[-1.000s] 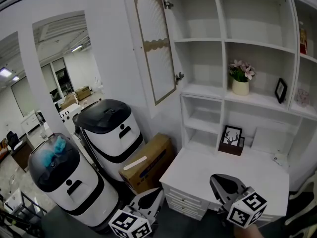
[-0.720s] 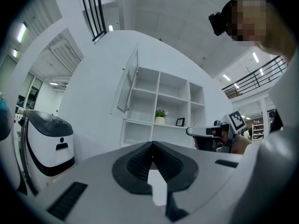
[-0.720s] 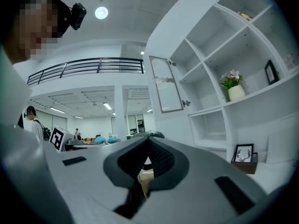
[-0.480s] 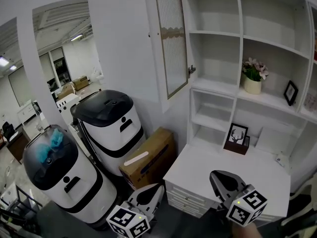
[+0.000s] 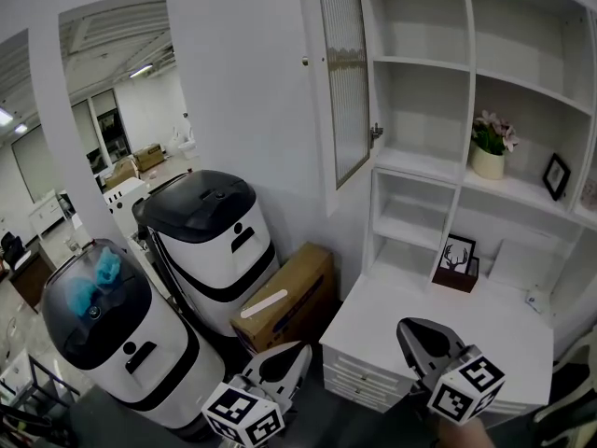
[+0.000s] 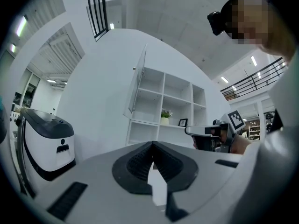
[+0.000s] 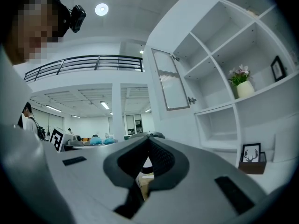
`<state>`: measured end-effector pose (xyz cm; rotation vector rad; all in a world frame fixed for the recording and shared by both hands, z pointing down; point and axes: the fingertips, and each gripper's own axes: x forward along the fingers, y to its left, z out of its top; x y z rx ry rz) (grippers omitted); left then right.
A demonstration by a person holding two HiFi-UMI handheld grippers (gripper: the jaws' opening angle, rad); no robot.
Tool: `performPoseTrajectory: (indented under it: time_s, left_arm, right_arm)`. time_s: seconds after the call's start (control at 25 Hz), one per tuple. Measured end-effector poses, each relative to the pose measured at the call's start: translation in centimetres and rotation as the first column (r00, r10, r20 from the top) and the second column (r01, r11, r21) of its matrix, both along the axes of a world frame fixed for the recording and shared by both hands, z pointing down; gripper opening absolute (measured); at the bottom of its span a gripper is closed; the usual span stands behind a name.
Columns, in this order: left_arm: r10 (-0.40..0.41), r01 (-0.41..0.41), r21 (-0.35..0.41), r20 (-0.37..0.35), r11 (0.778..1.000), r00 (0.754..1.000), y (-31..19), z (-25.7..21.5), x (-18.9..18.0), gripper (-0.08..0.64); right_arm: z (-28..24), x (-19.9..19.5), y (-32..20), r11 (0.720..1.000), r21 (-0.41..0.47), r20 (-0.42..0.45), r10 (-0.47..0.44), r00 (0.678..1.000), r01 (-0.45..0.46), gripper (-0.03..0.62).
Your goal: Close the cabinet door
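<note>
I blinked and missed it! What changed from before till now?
The head view shifted: the cabinet door and shelves now sit further right, the door more edge-on. Nothing was grabbed. The door stays open; left tongs and right tongs stay shut and empty.

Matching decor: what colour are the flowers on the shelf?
The flowers are pale pink, clearest in the head view.

A: Count by type?
B: Two grippers: left gripper, right gripper. Two machines: near machine, far machine.
A: Rest?
B: One cabinet door, one cardboard box, one potted plant. Two picture frames: deer print, black frame. One bench.
</note>
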<state>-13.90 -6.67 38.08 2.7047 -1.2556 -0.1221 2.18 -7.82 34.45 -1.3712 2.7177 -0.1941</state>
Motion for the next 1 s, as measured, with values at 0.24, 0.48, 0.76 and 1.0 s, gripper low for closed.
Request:
performPoseTrajectory:
  time_s: [0.24, 0.48, 0.76, 1.0]
  left_arm:
    - [0.004, -0.004, 0.003, -0.012, 1.0, 1.0, -0.7, -0.1, -1.1, 0.005]
    - [0.0, 0.0, -0.01, -0.022, 1.0, 1.0, -1.8, 0.2, -0.3, 0.005]
    - [-0.056, 0.056, -0.015, -0.006, 0.998, 0.998, -3.8, -0.4, -0.4, 0.005]
    - [-0.08, 0.08, -0.002, 0.001, 0.997, 0.997, -6.1, -1.3, 1.5, 0.005]
  right_arm:
    - [-0.4, -1.3, -0.5, 1.0, 0.005, -0.011, 0.001, 1.0, -0.001, 0.005]
    - [-0.4, -1.2, -1.9, 1.0, 0.001, -0.018, -0.021, 1.0, 0.021, 0.005]
    - [-1.1, -1.1, -5.1, 0.997, 0.005, -0.004, -0.078, 0.997, 0.078, 0.005]
    - [-1.9, 0.3, -8.0, 0.993, 0.021, -0.001, -0.113, 0.994, 0.113, 0.005]
